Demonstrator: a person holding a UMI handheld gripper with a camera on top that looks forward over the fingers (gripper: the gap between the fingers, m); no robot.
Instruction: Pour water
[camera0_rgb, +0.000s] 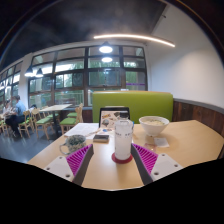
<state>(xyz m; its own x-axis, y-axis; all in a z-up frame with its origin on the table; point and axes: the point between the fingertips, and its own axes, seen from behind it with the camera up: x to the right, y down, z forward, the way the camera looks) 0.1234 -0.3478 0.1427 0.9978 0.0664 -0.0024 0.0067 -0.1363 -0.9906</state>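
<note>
1. The tabletop (195, 140) is pale wood and carries everything here; beyond its far edge stand a green bench back and tall windows.
2. The hand-held gripper (113, 160) reaches over the near edge with its fingers spread wide, the pink pads (145, 157) angled inward on either side of the bottle, gripping nothing.
3. The bottle (123, 138) (clear, with a white cap) stands upright on a red coaster (122, 158) near the middle of the tabletop, between the fingers with gaps at both sides, probably lined up for a grasp.
4. A white bowl (153, 125) sits toward the far right, likely where the water goes.
5. A glass (73, 145) stands by the left finger, another possible target.
</note>
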